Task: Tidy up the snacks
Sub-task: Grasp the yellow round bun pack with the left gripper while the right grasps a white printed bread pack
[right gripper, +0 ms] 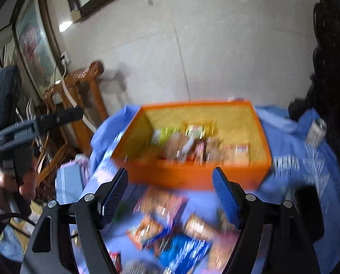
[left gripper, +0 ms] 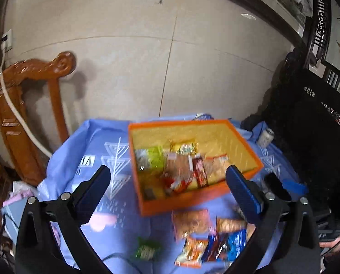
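Note:
An orange box (left gripper: 245, 146) (right gripper: 192, 178) with a yellow inside stands on a blue cloth and holds several snack packets (left gripper: 181, 166) (right gripper: 188, 143). More packets lie loose on the cloth in front of it: orange ones (left gripper: 190, 223) (right gripper: 163, 205), a blue one (left gripper: 237, 244) (right gripper: 183, 253) and a small green one (left gripper: 147, 248). My left gripper (left gripper: 167, 170) hangs open above the box's near side, nothing between its fingers. My right gripper (right gripper: 170, 173) is open too, over the box's front wall and the loose packets. Both views are motion-blurred.
A drink can (left gripper: 264, 137) (right gripper: 316, 132) stands on the cloth right of the box. A carved wooden chair (left gripper: 28, 86) (right gripper: 83, 84) is at the left by the tiled wall. A hand (right gripper: 26, 182) holds the left gripper's handle. A dark object (right gripper: 307, 203) lies on the cloth.

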